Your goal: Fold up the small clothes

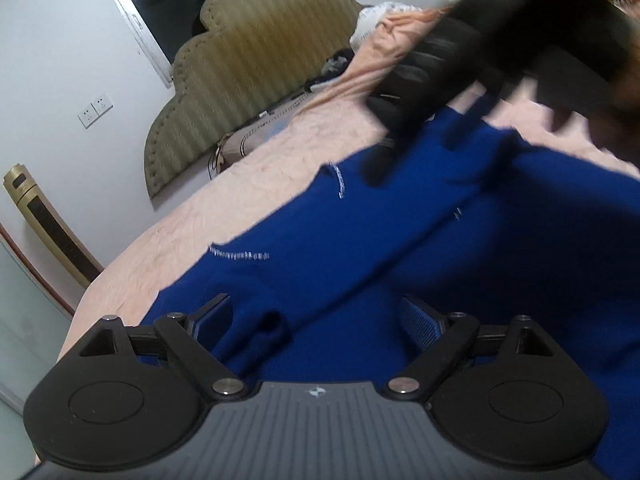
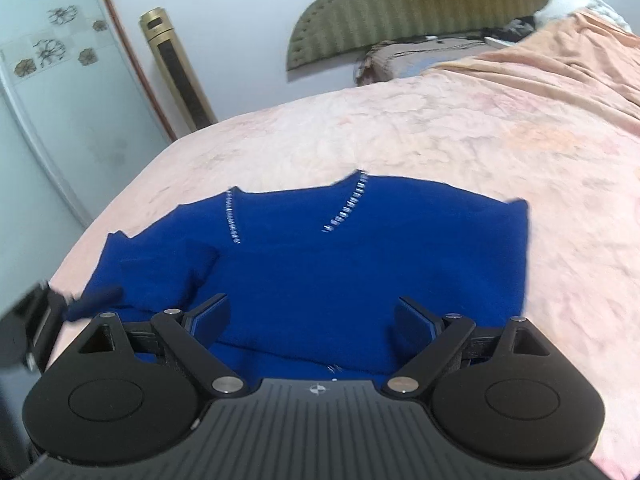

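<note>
In the upper right of the left wrist view, the right gripper (image 1: 500,40) is appearing only as a dark blur, covering part of the blue sweater (image 1: 400,260). The sweater is running out at the right frame edge. In the right wrist view, the left gripper (image 2: 36,320) is being cut by the left edge.

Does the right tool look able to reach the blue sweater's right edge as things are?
Probably yes: the right tool is open just above the blue sweater, and nothing lies on the bedspread beside that edge.
</note>
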`<action>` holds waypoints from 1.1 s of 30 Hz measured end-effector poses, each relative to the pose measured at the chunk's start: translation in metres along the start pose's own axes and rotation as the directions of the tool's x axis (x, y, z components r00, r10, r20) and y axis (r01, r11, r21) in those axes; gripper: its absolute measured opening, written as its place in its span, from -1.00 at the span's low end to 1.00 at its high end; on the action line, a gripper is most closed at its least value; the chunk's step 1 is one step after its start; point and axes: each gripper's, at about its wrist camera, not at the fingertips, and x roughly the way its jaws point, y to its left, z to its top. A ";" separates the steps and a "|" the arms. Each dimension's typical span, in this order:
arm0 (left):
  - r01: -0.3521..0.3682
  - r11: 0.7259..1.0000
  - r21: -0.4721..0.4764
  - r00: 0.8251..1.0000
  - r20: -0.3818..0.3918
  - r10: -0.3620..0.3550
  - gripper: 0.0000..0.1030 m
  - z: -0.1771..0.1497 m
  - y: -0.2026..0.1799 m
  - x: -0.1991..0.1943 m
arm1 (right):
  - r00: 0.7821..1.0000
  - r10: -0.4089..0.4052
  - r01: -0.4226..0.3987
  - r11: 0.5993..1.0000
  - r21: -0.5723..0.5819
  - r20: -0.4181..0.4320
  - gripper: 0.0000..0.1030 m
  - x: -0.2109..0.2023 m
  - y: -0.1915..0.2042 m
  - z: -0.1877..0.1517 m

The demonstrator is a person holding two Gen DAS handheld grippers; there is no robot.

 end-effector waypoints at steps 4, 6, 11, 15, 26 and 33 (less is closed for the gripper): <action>0.002 0.994 -0.109 1.000 0.015 0.000 0.77 -0.009 0.012 -0.022 | 0.999 0.039 -0.036 0.984 -0.172 0.010 0.72 0.014 0.040 0.012; -0.019 0.977 -0.210 1.000 -0.007 0.018 0.77 -0.020 0.030 -0.034 | 0.998 0.055 -0.046 0.957 -0.287 0.021 0.63 0.022 0.067 0.015; -0.187 0.904 -0.384 0.978 -0.155 0.137 0.77 -0.053 0.080 -0.039 | 0.993 0.116 -0.094 0.842 -0.532 0.008 0.43 0.052 0.131 0.011; -0.307 0.858 -0.412 0.945 -0.239 0.224 0.77 -0.069 0.100 -0.040 | 0.991 0.131 -0.123 0.752 -0.648 -0.036 0.37 0.077 0.167 -0.003; -0.350 0.820 -0.452 0.929 -0.279 0.243 0.77 -0.069 0.102 -0.041 | 0.993 0.102 -0.107 0.662 -0.742 -0.052 -0.17 0.125 0.201 -0.026; -0.328 0.797 -0.506 0.938 -0.278 0.210 0.77 -0.059 0.110 -0.042 | 0.985 0.170 -0.137 0.834 -0.535 0.012 -0.93 0.115 0.178 -0.004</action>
